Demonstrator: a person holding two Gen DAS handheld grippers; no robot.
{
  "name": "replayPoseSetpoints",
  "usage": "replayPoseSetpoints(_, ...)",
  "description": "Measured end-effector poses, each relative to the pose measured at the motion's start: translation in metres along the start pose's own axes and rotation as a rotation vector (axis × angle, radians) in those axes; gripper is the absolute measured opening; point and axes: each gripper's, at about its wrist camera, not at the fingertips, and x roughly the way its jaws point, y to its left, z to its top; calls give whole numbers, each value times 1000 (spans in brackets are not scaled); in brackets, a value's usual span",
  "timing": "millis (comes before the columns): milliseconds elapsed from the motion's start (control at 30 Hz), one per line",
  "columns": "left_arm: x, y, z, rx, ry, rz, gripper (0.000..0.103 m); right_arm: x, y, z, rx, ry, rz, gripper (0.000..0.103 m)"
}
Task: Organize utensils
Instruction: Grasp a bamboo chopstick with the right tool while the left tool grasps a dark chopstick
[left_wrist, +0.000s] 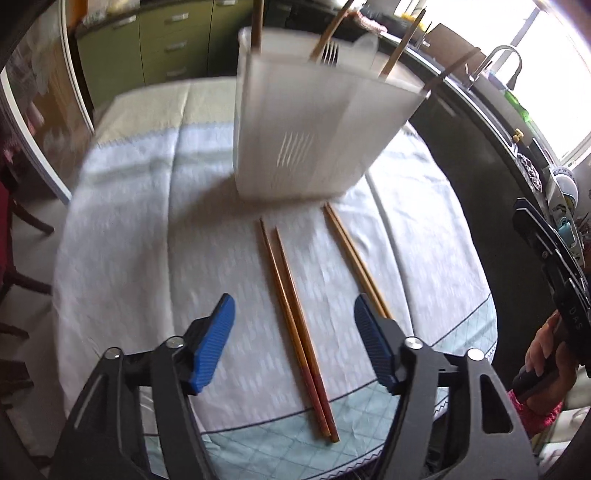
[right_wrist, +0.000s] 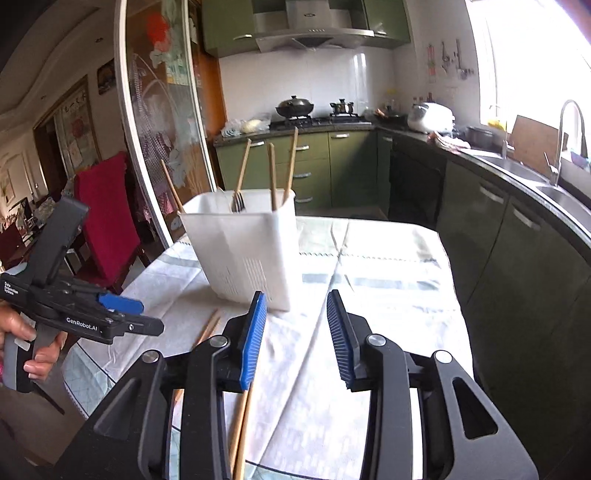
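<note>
Chopsticks lie partly hidden beneath both wide-open, empty grippers, left gripper and right gripper.

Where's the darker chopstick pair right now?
Left wrist view: the darker chopstick pair lies on the tablecloth between the open left gripper fingers, before the white utensil holder.

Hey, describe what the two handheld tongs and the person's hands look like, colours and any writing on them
Both tongs are black angular frames with silver pivot bolts and ribbed blue finger pads. The left tongs, seen from the right wrist view, carry white "GenRobot.AI" lettering and a small white label. The right tongs look identical. The right hand shows a pink patterned sleeve; the left hand is bare.
</note>
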Motion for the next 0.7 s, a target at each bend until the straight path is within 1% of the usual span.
replayPoseSetpoints(33, 12, 3, -4, -13, 38, -5, 42, 2, -5, -8, 19, 11, 2, 35)
replayPoseSetpoints(67, 22, 2, -6, -22, 64, -5, 39, 4, -10, -14, 35, 21, 4, 35)
replayPoseSetpoints(100, 29, 2, -6, -26, 79, 3, 38, 5, -13, -19, 45, 27, 5, 35)
replayPoseSetpoints(200, 41, -2, -7, -17, 92, 27, 38, 5, -23, -36, 62, 41, 12, 35)
replayPoseSetpoints(300, 48, -7, -2, 0, 91, 66, 38, 8, -27, -42, 68, 50, 16, 35)
replayPoseSetpoints(333, 51, -8, 0, 5, 90, 88, 36, 8, -28, -43, 71, 52, 19, 35)
replayPoseSetpoints(367, 53, -9, 4, 4, 91, 107, 30, 10, -29, -40, 73, 52, 21, 35)
replayPoseSetpoints(400, 55, -7, 6, 1, 94, 119, 27, 9, -28, -39, 76, 50, 23, 35)
replayPoseSetpoints(433, 57, -6, 7, 0, 98, 125, 22, 9, -29, -39, 76, 48, 25, 35)
replayPoseSetpoints(467, 59, -5, 8, -1, 103, 129, 20, 8, -28, -38, 76, 47, 27, 35)
replayPoseSetpoints(700, 67, -7, 12, 1, 113, 130, 20, 12, -27, -31, 83, 53, 31, 35)
